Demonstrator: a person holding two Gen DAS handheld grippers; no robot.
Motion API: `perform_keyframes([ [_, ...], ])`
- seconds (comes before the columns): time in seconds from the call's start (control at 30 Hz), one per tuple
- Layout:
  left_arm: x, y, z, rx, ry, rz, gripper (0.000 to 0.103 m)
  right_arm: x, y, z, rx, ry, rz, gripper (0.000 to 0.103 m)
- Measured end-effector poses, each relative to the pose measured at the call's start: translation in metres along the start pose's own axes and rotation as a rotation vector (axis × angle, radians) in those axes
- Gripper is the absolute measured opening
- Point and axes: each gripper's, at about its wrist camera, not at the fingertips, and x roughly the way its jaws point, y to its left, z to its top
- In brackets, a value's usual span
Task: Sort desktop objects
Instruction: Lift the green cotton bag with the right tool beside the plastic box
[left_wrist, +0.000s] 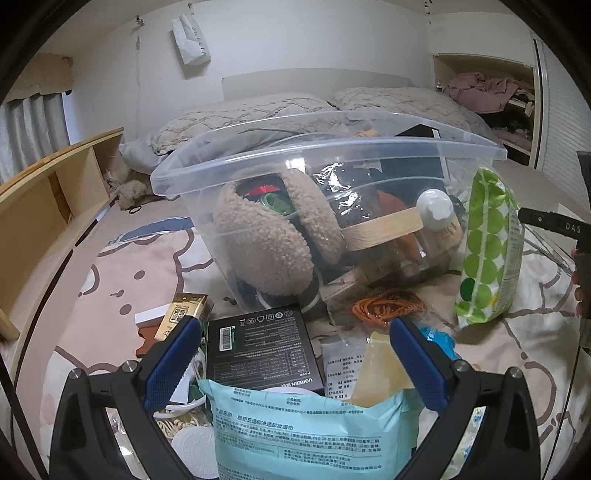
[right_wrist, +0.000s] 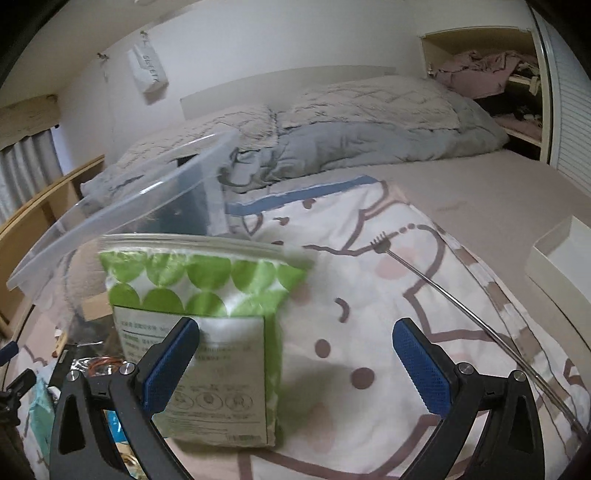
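Right now a clear plastic bin (left_wrist: 369, 147) sits tilted on the cartoon-print blanket (right_wrist: 369, 258), stuffed w/ fuzzy tan earmuffs (left_wrist: 266, 236). Green-dot pouch (right_wrist: 199, 314), soft & puffy, stands upright beside the bin, just ahead of the right gripper (right_wrist: 295, 356), nearer its left finger; jaws wide apart, empty. Left gripper (left_wrist: 295, 354) also spread, over a flat black box (left_wrist: 258, 347) & a pale blue wipes pack (left_wrist: 310, 432).

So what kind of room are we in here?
Most likely a bedroom. The work surface is a bed with a cartoon-print blanket, pillows against the headboard, and an open closet holding clothes. The clear storage bin sits on the bed.
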Motion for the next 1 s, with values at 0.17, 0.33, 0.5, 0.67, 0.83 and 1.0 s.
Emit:
perform_keyframes([
  [0.17, -0.003, 0.005, 0.004, -0.022, -0.015, 0.003, 0.103, -0.009, -0.002, 0.010, 0.030, -0.019, 0.057, 0.103],
  [0.33, -0.003, 0.010, 0.004, -0.028, -0.011, 0.018, 0.103, -0.020, 0.010, 0.025, -0.040, -0.085, 0.033, 0.103],
  [0.5, 0.001, 0.018, 0.001, -0.053, 0.011, 0.027, 0.103, -0.010, 0.012, 0.045, -0.043, -0.083, -0.002, 0.103],
  [0.67, 0.002, 0.023, 0.000, -0.061, 0.015, 0.035, 0.103, 0.015, 0.018, 0.051, -0.075, -0.016, -0.022, 0.103],
  [0.83, 0.004, 0.025, -0.002, -0.061, 0.020, 0.032, 0.103, 0.030, 0.017, 0.045, -0.098, 0.090, -0.006, 0.103],
  [1.0, 0.004, 0.025, -0.002, -0.063, 0.021, 0.029, 0.103, 0.028, 0.018, 0.026, -0.138, 0.129, -0.012, 0.103],
])
